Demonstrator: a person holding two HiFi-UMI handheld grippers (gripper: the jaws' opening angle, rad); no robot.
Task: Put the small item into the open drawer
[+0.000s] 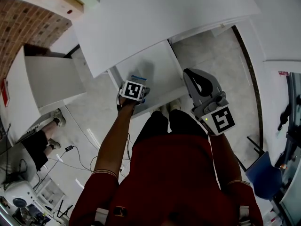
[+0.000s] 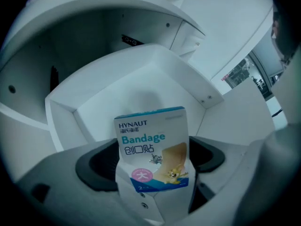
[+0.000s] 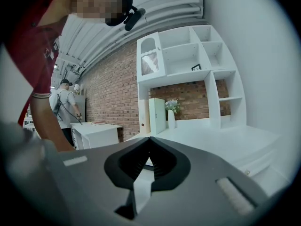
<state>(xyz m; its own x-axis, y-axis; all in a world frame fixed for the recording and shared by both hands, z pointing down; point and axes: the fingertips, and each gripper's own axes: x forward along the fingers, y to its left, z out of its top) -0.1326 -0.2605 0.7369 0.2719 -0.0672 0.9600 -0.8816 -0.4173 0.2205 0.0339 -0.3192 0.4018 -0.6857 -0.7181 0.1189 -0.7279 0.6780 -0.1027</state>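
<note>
A small white and blue packet printed "Bandage" (image 2: 151, 147) stands upright in my left gripper (image 2: 153, 182), whose jaws are shut on its lower part. Below and beyond it lies the open white drawer (image 2: 94, 109), nothing showing on its floor. In the head view the left gripper (image 1: 136, 86) hangs over the front part of the drawer (image 1: 157, 62), the packet's (image 1: 139, 78) blue top edge showing past the marker cube. My right gripper (image 1: 193, 74) is held to the right of the drawer front. It is shut with nothing in it (image 3: 149, 141).
The white desk top (image 1: 155, 18) overhangs the drawer's back. A second white unit (image 1: 47, 81) stands to the left, with a seated person's legs (image 1: 40, 140) and floor cables near it. A blue chair (image 1: 263, 173) is at the lower right. White shelving (image 3: 188, 69) and a brick wall show behind.
</note>
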